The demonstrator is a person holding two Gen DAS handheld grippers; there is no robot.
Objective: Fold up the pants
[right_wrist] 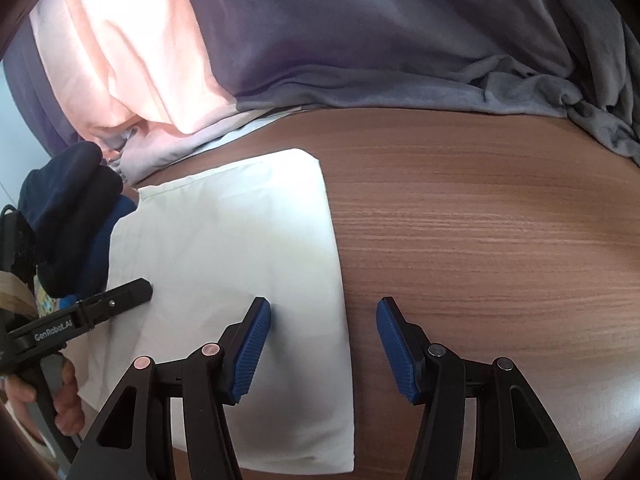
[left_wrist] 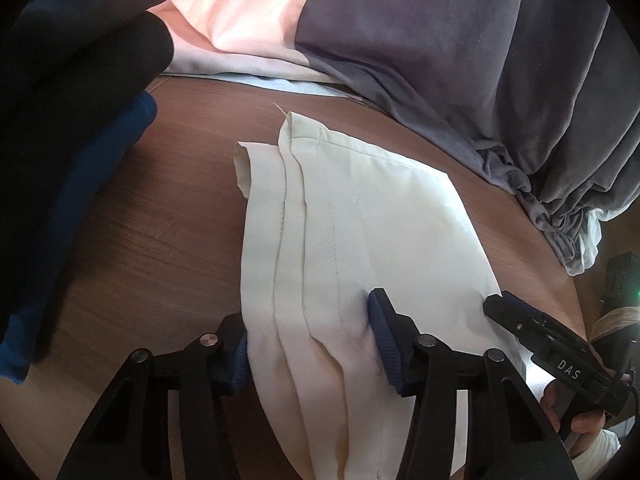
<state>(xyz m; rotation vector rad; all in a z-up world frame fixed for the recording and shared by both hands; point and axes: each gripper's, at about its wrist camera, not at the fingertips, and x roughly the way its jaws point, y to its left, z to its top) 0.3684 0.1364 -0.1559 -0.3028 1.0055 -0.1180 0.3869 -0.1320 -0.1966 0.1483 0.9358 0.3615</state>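
Note:
The cream pants (left_wrist: 360, 220) lie folded into a flat stack on the brown wooden table (left_wrist: 160, 220); the layered hems point away from me. My left gripper (left_wrist: 308, 344) is open, its blue pads straddling the near left layers of the pants. In the right wrist view the pants (right_wrist: 240, 232) form a neat rectangle. My right gripper (right_wrist: 324, 340) is open over the pants' right edge, left pad above the cloth, right pad above bare wood. The left gripper's tip also shows in the right wrist view (right_wrist: 140, 290), resting on the cloth.
A grey-purple garment (right_wrist: 360, 40) and a pink one (right_wrist: 120, 60) are heaped along the far side of the table. Dark navy and blue clothes (left_wrist: 60, 140) are piled at the left. Bare wood (right_wrist: 480, 220) extends to the right of the pants.

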